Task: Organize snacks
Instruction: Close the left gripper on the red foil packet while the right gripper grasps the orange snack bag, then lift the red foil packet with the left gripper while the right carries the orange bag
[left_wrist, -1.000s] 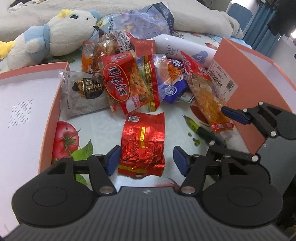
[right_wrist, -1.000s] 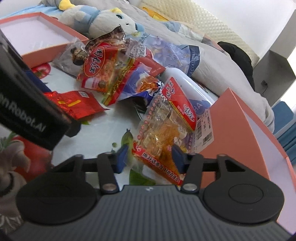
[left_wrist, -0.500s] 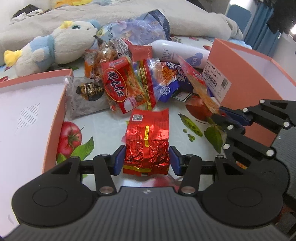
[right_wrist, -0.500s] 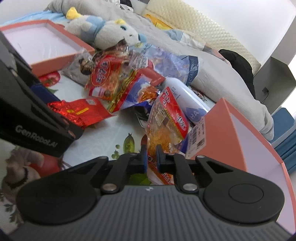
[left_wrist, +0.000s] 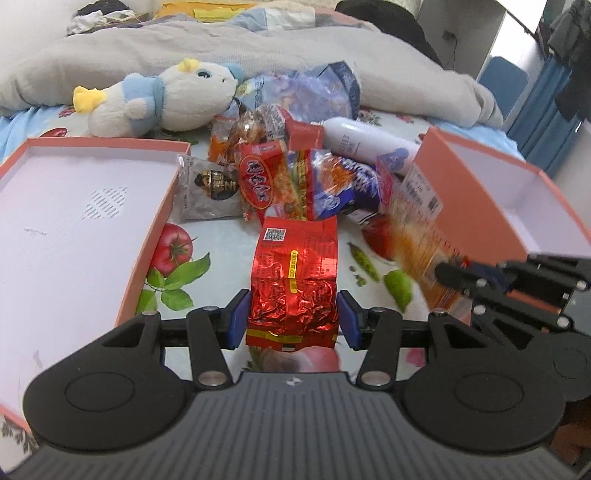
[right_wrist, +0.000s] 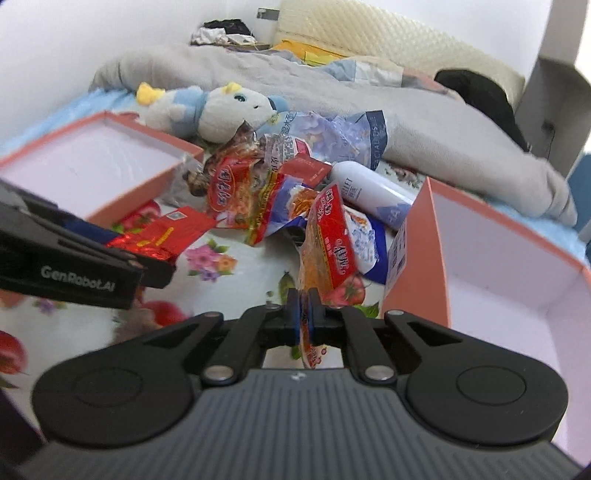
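The red foil packet (left_wrist: 293, 291) sits clamped between the left gripper (left_wrist: 292, 321) pads above the tablecloth (left_wrist: 221, 236), and the right gripper (right_wrist: 303, 314) pinches only the bottom edge of the clear orange snack bag (right_wrist: 330, 243) beside the right box (right_wrist: 491, 254). That thin pinch may slip, and the dangling bag could snag the box's wall.

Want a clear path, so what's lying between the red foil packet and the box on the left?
Left wrist view: only bare printed tablecloth lies between the red foil packet and the left box.

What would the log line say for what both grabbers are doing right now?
left gripper: shut on red foil packet | right gripper: shut on orange snack bag | both lifted off the tablecloth
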